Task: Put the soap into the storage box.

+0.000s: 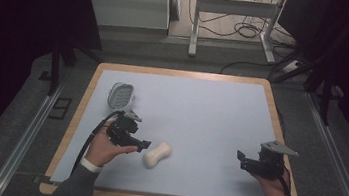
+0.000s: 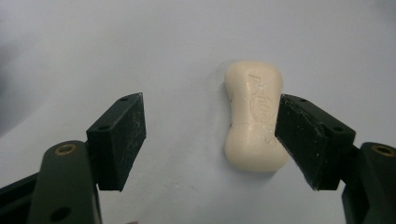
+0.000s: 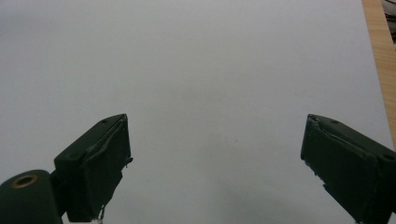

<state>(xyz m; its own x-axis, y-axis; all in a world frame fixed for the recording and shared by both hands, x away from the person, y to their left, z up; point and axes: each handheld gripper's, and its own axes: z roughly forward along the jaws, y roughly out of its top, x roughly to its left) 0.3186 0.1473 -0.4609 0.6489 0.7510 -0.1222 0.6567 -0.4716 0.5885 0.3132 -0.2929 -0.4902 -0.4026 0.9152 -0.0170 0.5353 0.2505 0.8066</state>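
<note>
A cream bar of soap (image 1: 157, 155) with a pinched waist lies on the pale blue mat (image 1: 201, 111), near the front left. My left gripper (image 1: 142, 145) sits just to its left, open. In the left gripper view the soap (image 2: 252, 116) lies flat on the mat, partly behind the right jaw, with nothing gripped between the open left gripper (image 2: 210, 140). A grey oval soap dish (image 1: 121, 95) rests farther back on the left. My right gripper (image 1: 239, 158) is at the front right, open over bare mat, and its own view shows the right gripper (image 3: 215, 163) with nothing between the jaws.
The mat covers a wooden table (image 1: 185, 73) whose edge frames it; that wooden rim (image 3: 380, 56) shows at the right of the right gripper view. Beyond the table stand a white cabinet (image 1: 126, 1) and a desk frame (image 1: 233, 9) with cables on the floor.
</note>
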